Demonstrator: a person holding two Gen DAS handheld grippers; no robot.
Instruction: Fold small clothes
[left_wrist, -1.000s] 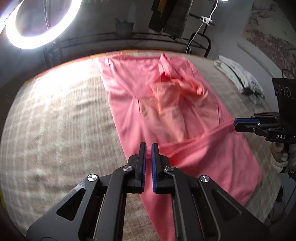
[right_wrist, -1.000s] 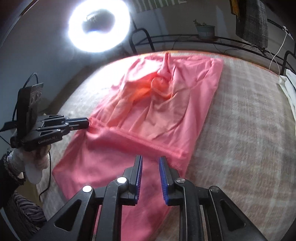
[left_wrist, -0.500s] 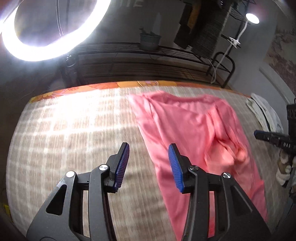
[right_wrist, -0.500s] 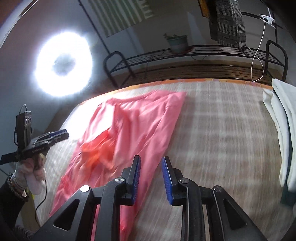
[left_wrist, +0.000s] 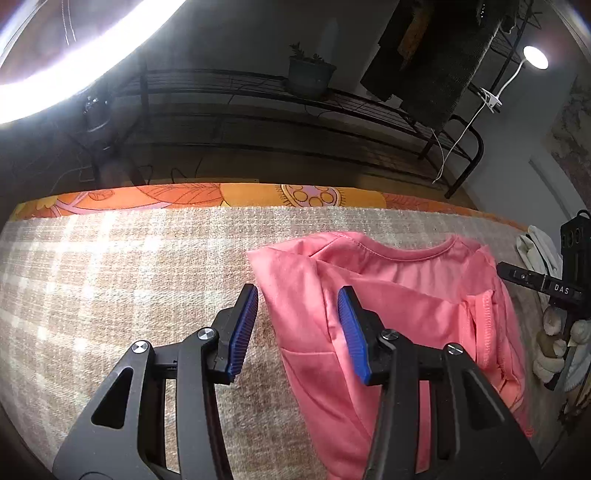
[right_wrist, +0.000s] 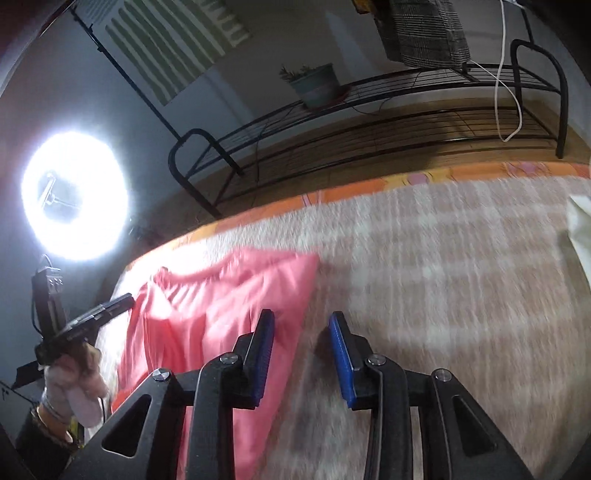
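Pink shirt (left_wrist: 388, 317) lies folded on a plaid-covered bed (left_wrist: 110, 280). Left tool (left_wrist: 299, 325), spread, hovers level over its left edge; right tool (right_wrist: 301, 350), also spread, straddles the opposite edge, holding nothing.

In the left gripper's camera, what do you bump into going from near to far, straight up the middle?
Left gripper → pink shirt → checked blanket → orange flowery edge → black wire rack → potted plant.
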